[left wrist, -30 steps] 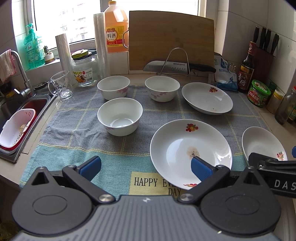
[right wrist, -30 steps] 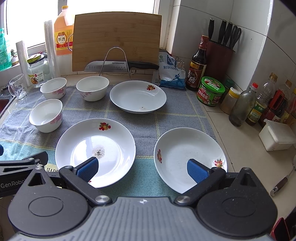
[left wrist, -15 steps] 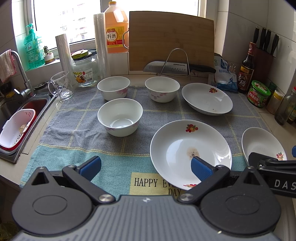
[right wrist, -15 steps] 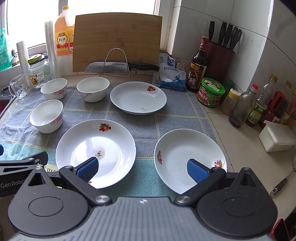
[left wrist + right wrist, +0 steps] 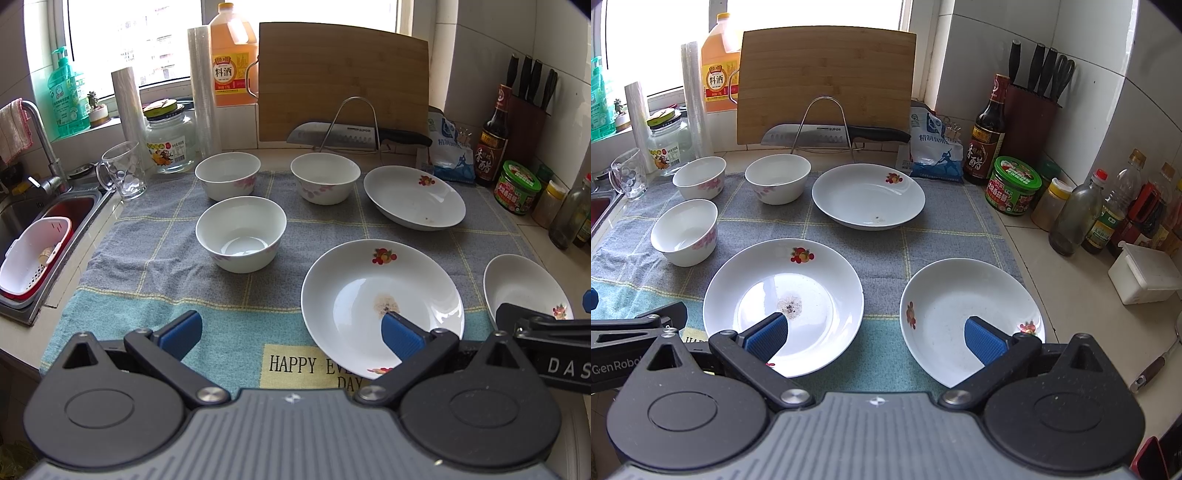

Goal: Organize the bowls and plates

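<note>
- Nothing's been stacked yet: three bowls and three plates are all spread out on the towel point(image 5: 177, 236) covering the counter.
- Left gripper point(image 5: 291, 332) is spread wide and holding nothing, hovering over the towel's front edge.
- Right gripper point(image 5: 875, 334) is the same, gaping and empty.
- Key relation: the front-right plate point(image 5: 960, 302) sits right under the right gripper's outer finger, near the towel's front right corner, so I'd say the right hand is closer.
- The front-middle plate point(image 5: 812, 280) sits between both grippers.
- Plates are round, so there's no long axis; the rims face up.
- The bowls point(image 5: 242, 230) cluster toward the back left, upright.
</note>
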Motion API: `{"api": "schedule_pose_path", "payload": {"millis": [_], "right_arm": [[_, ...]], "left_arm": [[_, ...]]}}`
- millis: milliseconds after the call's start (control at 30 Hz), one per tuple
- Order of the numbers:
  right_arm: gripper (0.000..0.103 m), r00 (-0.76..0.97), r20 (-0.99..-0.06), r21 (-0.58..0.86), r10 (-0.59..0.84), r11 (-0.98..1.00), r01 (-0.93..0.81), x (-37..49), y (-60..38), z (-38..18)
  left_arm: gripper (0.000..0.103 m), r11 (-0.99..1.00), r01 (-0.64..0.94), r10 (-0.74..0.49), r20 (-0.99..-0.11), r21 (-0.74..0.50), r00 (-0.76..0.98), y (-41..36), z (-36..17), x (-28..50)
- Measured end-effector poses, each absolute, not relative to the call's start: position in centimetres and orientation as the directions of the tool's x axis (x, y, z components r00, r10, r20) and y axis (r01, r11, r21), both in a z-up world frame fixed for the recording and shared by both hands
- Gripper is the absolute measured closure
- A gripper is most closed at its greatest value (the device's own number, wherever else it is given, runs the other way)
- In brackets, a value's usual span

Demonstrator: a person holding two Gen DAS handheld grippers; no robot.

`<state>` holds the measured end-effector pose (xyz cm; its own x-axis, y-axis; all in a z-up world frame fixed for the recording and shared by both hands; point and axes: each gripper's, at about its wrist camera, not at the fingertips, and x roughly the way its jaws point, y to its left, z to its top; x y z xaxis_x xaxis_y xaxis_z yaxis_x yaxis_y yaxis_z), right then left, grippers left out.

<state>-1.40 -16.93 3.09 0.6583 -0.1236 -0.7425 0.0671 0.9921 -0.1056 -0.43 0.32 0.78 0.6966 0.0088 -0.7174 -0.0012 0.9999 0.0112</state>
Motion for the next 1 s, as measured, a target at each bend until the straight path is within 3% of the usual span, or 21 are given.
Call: {"api": "schedule_pose_path", "payload": {"millis": [1000], "right_arm": [[0.000, 0.698, -0.701, -0.108, -0.143, 0.990, 0.094, -2.1, -15.2, 3.6]], "left_arm": [[0.001, 0.997, 0.074, -0.060, -0.710, -0.011, 0.702, 2.2, 0.7, 0.1]]}}
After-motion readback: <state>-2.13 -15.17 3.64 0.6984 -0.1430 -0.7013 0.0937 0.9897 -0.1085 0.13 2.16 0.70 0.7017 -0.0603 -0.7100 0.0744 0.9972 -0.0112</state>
